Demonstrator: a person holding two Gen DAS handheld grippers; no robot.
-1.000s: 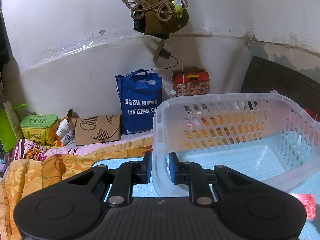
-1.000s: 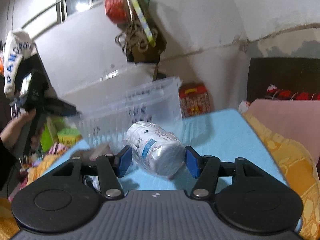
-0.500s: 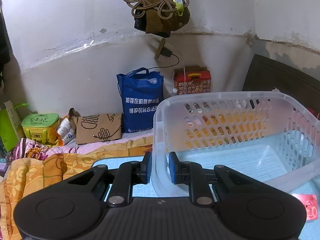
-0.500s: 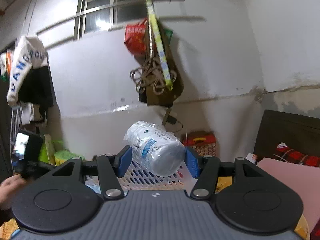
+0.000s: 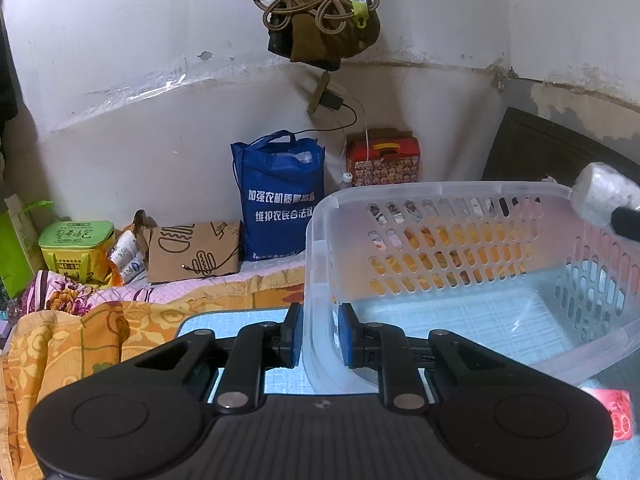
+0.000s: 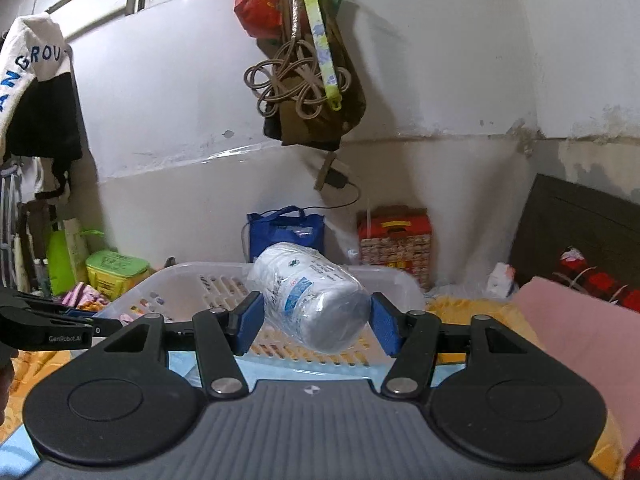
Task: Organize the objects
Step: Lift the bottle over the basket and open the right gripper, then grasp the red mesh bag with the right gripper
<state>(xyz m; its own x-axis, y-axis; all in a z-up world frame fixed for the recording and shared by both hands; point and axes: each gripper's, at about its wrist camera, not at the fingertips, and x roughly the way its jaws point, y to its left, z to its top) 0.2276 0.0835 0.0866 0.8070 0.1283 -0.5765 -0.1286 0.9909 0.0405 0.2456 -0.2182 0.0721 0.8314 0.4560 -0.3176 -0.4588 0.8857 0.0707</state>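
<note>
Your right gripper [image 6: 316, 320] pinches a plastic-wrapped white roll [image 6: 314, 298] between its 2 blue pads [image 6: 250, 322], the roll lying tilted across them and held in the air above the near rim of the translucent basket [image 6: 192, 280]. From the left wrist view the same roll [image 5: 600, 196] shows at the basket's far right corner, above the rim. Your left gripper [image 5: 318, 338] is closed onto the basket's near-left wall [image 5: 316, 280], 1 pad inside and 1 outside. The basket [image 5: 440, 190] sits on a light blue surface [image 5: 224, 322] and looks empty inside. A red packet [image 5: 616, 412] lies just beside its near right side. Beyond it, a blue tote bag [image 5: 280, 200] and a red patterned box [image 5: 384, 162] stand against the white wall [image 5: 140, 60].
</note>
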